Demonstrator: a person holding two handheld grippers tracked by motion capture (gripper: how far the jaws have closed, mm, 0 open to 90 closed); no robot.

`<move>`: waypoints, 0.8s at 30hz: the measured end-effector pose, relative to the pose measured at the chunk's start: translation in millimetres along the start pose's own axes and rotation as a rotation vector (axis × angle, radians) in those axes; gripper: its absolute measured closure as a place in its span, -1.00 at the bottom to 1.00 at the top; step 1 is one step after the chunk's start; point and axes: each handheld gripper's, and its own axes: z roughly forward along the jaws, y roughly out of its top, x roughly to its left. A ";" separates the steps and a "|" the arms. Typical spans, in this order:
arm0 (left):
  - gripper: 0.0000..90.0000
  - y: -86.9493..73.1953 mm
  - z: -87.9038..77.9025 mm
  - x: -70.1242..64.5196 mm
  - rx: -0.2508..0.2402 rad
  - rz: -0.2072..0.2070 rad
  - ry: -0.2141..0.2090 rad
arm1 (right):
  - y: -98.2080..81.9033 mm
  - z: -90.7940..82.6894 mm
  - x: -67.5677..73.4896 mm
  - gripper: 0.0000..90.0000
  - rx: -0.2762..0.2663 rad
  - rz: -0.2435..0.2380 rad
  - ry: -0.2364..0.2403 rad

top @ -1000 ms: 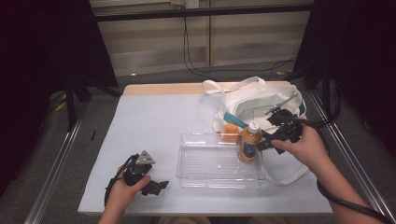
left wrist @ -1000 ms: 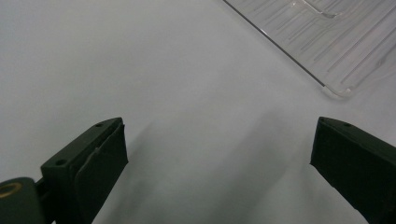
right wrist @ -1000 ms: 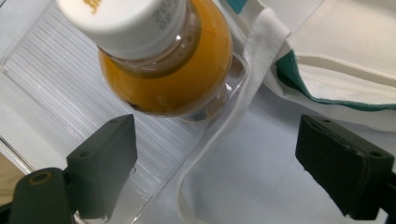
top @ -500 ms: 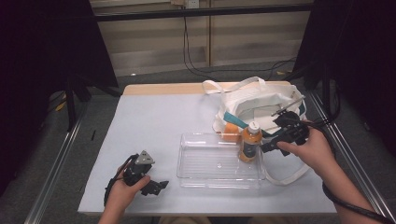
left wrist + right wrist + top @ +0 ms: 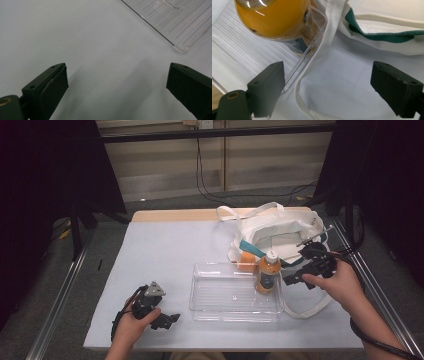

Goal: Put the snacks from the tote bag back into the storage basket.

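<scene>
My R gripper (image 5: 325, 92): jaws wide, nothing between the 2 pads but bag strap (image 5: 317, 65) and table. Bottle (image 5: 274, 18) stands upright just ahead of my left jaw, in the tray (image 5: 242, 57) corner; not touching it. Bag (image 5: 387, 30) ahead-right of the jaws. L gripper (image 5: 117, 85): jaws wide, empty, over bare table (image 5: 75, 37), tray corner (image 5: 175, 22) ahead-right, well apart from the bottle (image 5: 268, 271).
</scene>
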 end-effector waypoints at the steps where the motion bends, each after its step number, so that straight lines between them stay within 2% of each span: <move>1: -0.92 -0.1 -0.1 -0.1 0.000 -0.001 0.000 | -1.5 0.6 -1.1 -0.73 -0.001 0.001 0.003; 5: -0.92 -0.2 -0.3 0.1 0.001 -0.001 0.003 | -3.6 1.4 -2.8 -0.73 0.000 0.003 0.003; 7: -0.92 0.1 -1.8 1.7 0.018 0.010 -0.006 | -5.3 3.2 -4.1 -0.73 -0.003 0.008 0.005; 13: -0.92 -0.3 -0.7 0.1 0.002 0.004 0.008 | -8.6 6.0 -5.6 -0.73 0.002 0.008 -0.003; 18: -0.92 -0.3 -1.0 0.2 0.003 0.004 0.008 | -10.7 7.9 -7.2 -0.73 0.006 0.004 -0.004; 19: -0.92 0.0 -2.2 1.3 0.019 0.011 -0.007 | -11.8 8.9 -7.4 -0.73 0.005 0.011 -0.008; 24: -0.92 -0.2 -1.4 1.2 0.017 0.011 -0.001 | -15.1 10.4 -10.1 -0.73 -0.006 0.004 0.005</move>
